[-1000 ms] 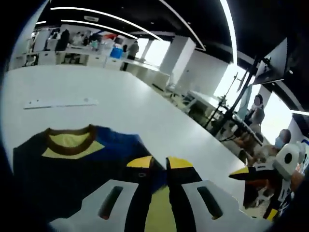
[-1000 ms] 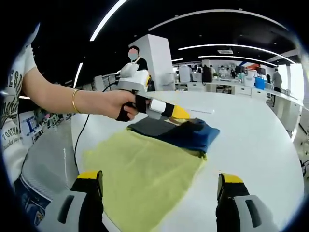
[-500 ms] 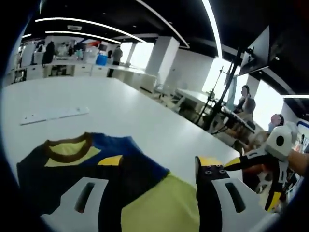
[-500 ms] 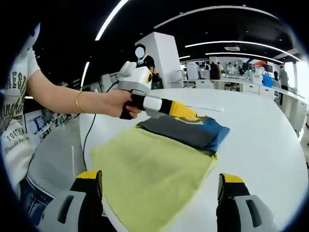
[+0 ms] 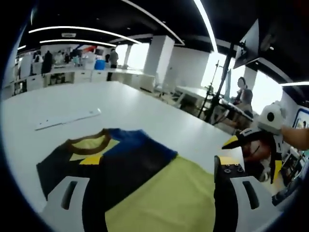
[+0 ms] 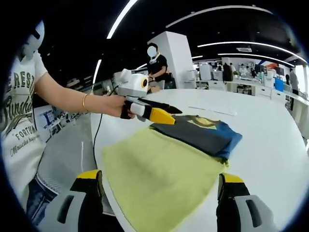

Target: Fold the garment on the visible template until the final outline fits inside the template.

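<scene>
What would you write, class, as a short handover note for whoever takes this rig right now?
Left gripper: open, empty, lifted above the folded dark grey, blue and yellow shirt.
Right gripper: open, empty, at the table's near edge.
The shirt lies on the white table, partly over the yellow-green cloth template.
Done: shirt folded compactly.
Left: check its outline against the template; one end seems to overhang.

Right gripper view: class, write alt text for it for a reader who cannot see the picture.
A partly folded garment, its yellow body nearest and its dark and blue collar end beyond, lies on a white table. The left gripper, held in a person's hand, hangs open above the garment's far left edge. The right gripper stands open in the foreground.
</scene>
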